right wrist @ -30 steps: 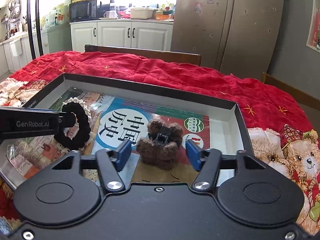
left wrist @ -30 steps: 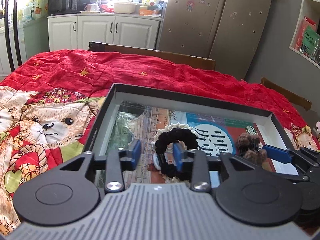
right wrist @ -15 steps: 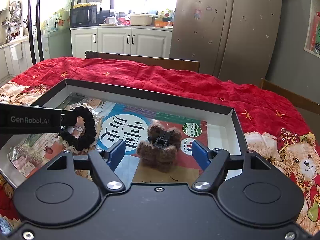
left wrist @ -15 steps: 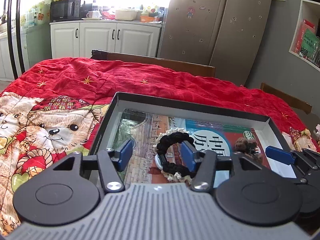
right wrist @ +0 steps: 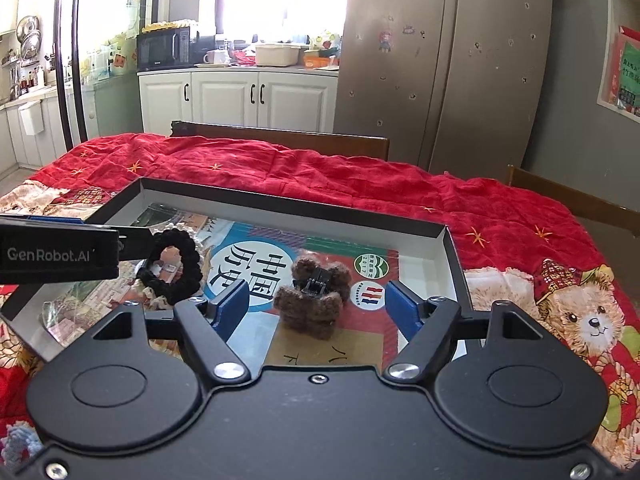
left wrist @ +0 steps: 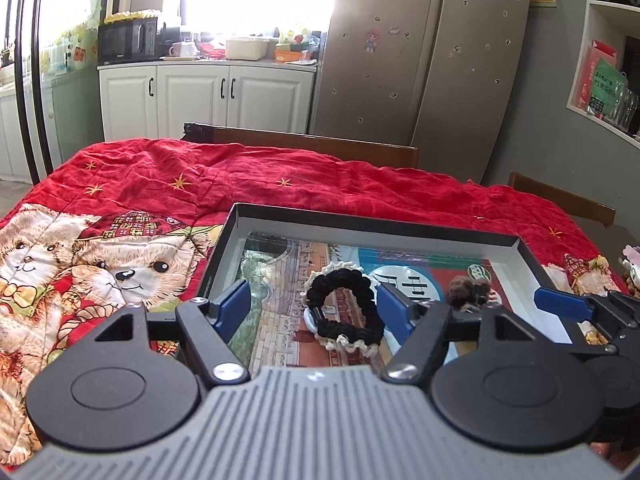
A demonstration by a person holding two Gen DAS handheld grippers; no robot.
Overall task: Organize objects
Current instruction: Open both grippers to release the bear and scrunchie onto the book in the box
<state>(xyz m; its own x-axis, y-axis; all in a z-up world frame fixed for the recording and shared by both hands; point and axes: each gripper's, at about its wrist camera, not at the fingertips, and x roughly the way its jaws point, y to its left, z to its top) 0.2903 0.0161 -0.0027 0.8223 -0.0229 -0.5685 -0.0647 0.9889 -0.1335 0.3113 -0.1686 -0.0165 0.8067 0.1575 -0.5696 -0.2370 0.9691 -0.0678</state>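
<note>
A shallow black box (left wrist: 376, 222) with a printed sheet inside lies on the red cloth. In it rests a black scrunchie with cream lace trim (left wrist: 344, 312), and to its right a brown fuzzy hair claw (right wrist: 314, 298). My left gripper (left wrist: 313, 304) hovers just short of the scrunchie. Its jaws are opening and the blue pads stand clear on either side of it. My right gripper (right wrist: 316, 300) is open, its pads wide of the hair claw and not touching it. The left gripper's side (right wrist: 60, 254) hides part of the scrunchie (right wrist: 176, 276) in the right wrist view.
A red bear-print cloth (left wrist: 120, 272) covers the table. Wooden chair backs (left wrist: 312, 144) stand at the far edge and at the right. A small pink-white item (left wrist: 632, 260) lies right of the box. A blue knitted thing (right wrist: 16, 440) sits at the near left.
Both grippers' jaws have spread wider and both have drawn back and up a little. The scrunchie and the hair claw stay lying in the box.
</note>
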